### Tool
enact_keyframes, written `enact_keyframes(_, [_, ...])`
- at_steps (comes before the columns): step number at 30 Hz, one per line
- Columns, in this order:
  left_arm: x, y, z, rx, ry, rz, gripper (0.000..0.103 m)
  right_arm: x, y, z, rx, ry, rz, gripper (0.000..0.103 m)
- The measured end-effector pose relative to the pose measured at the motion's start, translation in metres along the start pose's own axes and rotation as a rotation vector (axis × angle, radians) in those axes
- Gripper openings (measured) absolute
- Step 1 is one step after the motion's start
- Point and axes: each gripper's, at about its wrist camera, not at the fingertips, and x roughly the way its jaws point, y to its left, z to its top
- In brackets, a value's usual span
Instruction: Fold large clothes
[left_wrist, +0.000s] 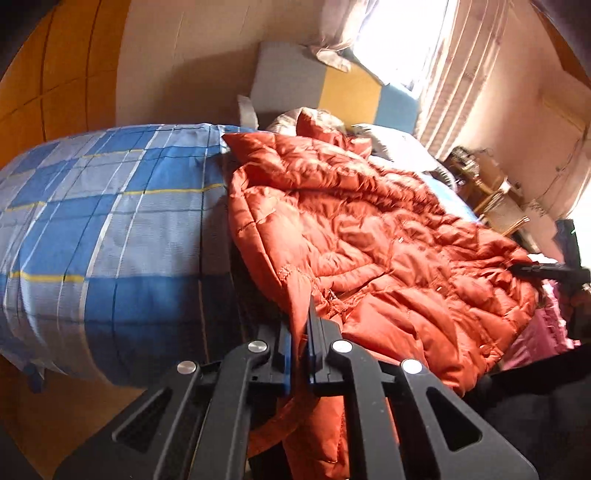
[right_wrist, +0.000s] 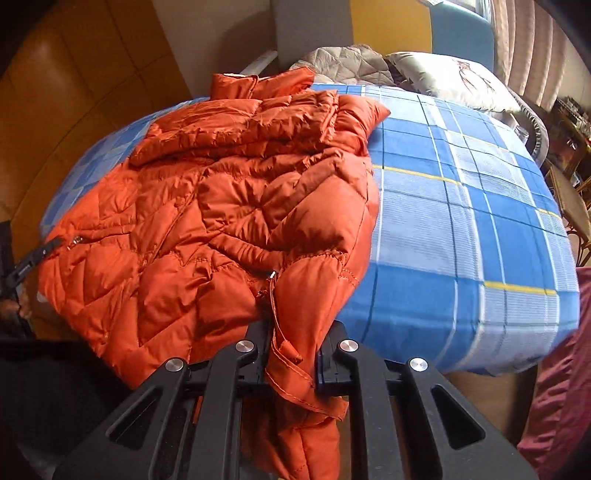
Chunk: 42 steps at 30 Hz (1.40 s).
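On the bed: orange puffer jacket (right_wrist: 221, 206) sprawls over the blue checked sheet (right_wrist: 461, 221).
Left gripper (left_wrist: 299, 354): clamped on a hem edge.
Right gripper (right_wrist: 291, 354): pinching the other hem corner.
Handling: light, puffy, slippery; hems grip best.
Left view only: window (left_wrist: 399, 33).
Right view only: pillow (right_wrist: 450, 77).

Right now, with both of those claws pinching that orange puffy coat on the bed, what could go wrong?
1. The left gripper is shut on only a thin edge of the orange quilted down jacket; the slick fabric might slip out.
2. The right gripper clamps a thicker bunch near the zipper pull, which could snag.
3. The sleeve folded loosely on top could flop open, undoing the fold over the blue checked bedsheet.
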Motion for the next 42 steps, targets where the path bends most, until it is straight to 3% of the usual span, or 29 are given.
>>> enact_keyframes(8, [-0.05, 0.012, -0.008, -0.147, -0.048, -0.184, 0.005, -0.051, 0.022, -0.02, -0.06, 0.004, 0.008, 0.012])
enact_keyframes(12, [-0.055, 0.012, 0.0, -0.176, -0.069, -0.208, 0.005, -0.074, 0.021, -0.005, -0.039, -0.066, 0.049, 0.012])
enact_keyframes(18, [-0.051, 0.015, 0.028, -0.199, -0.131, -0.283, 0.005, -0.077, 0.013, 0.029, -0.028, -0.141, 0.062, 0.012])
enact_keyframes(30, [0.008, 0.021, 0.105, -0.221, -0.158, -0.243, 0.005, -0.033, -0.011, 0.114, 0.012, -0.184, 0.035, 0.012])
enact_keyframes(42, [0.092, 0.05, 0.164, -0.321, -0.092, -0.17, 0.005, 0.035, -0.043, 0.183, 0.108, -0.135, 0.019, 0.014])
